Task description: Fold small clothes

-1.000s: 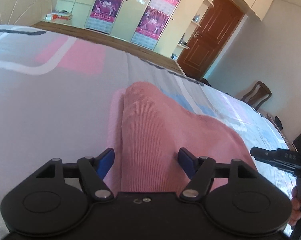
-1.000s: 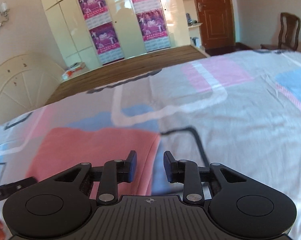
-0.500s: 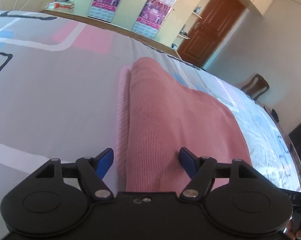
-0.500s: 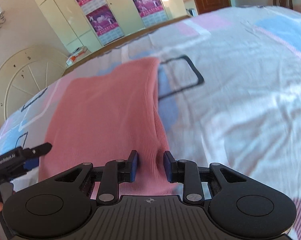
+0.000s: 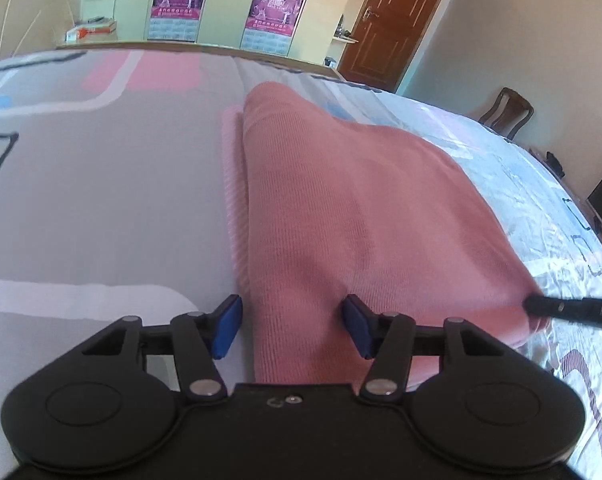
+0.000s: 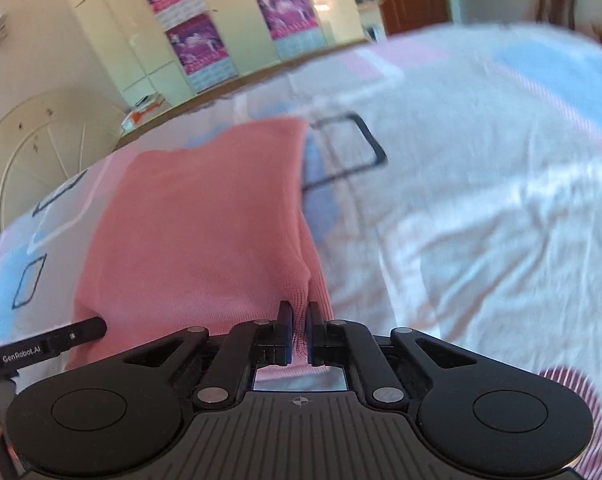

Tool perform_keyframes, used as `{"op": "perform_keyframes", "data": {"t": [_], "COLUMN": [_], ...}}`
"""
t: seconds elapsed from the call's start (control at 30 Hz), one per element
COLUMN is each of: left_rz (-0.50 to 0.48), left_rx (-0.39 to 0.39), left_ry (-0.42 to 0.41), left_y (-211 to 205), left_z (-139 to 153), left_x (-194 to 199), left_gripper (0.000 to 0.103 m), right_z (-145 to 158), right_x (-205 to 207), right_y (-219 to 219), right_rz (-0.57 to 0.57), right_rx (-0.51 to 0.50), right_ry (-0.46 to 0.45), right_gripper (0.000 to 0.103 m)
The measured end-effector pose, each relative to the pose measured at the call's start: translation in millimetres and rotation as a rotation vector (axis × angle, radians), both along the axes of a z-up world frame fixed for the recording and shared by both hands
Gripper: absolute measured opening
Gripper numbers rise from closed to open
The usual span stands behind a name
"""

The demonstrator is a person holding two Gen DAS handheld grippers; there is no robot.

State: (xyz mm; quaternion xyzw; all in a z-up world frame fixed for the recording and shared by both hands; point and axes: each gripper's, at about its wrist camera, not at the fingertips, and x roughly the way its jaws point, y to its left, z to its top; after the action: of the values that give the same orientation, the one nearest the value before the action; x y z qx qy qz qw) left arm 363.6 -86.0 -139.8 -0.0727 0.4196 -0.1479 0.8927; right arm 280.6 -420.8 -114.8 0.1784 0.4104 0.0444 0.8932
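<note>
While the pink knit garment lay on the bed, the right gripper pinched its near corner and the left gripper hovered agape astride the other. A fold seemed underway; next, the left should clamp.

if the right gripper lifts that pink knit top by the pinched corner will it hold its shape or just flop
Probably flop: the pink knit top already puckers where the right gripper pinches it. Its ribbed knit likely grips rather than slips. The left gripper, jaws open around the near edge, could steady it.
</note>
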Motion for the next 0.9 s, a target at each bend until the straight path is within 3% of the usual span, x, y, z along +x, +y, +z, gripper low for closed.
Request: {"op": "perform_keyframes", "data": {"t": [0.23, 0.4, 0.5, 0.6, 0.7, 0.9], "left_rz": [-0.004, -0.004, -0.01, -0.024, -0.03, -0.017], "left_rx": [0.031, 0.052, 0.087, 0.121, 0.124, 0.119], "left_ry": [-0.032, -0.036, -0.03, -0.025, -0.013, 0.012], "left_y": [-15.7, -28.0, -35.4, -39.4, -37.8, -37.8], "left_z": [18.1, 21.4, 16.5, 12.2, 10.4, 14.5], "left_x": [-2.4, 5.2, 8.0, 8.7, 8.7, 14.3], "left_gripper": [0.066, 0.076, 0.08, 0.083, 0.085, 0.086], "right_z": [22.1, 27.3, 19.8, 0.1, -15.4, 5.6], "right_x": [4.3, 21.2, 26.6, 30.6, 30.4, 30.2], "right_y": [17.7, 28.6, 37.0, 35.9, 27.3, 22.9], "right_rz": [0.029, 0.058, 0.082, 0.08, 0.076, 0.06], "right_rx": [-0.086, -0.082, -0.106, -0.141, -0.095, -0.079], "right_ry": [-0.106, -0.137, -0.111, -0.038, 0.022, -0.056], "right_gripper": [0.011, 0.016, 0.027, 0.027, 0.027, 0.028]}}
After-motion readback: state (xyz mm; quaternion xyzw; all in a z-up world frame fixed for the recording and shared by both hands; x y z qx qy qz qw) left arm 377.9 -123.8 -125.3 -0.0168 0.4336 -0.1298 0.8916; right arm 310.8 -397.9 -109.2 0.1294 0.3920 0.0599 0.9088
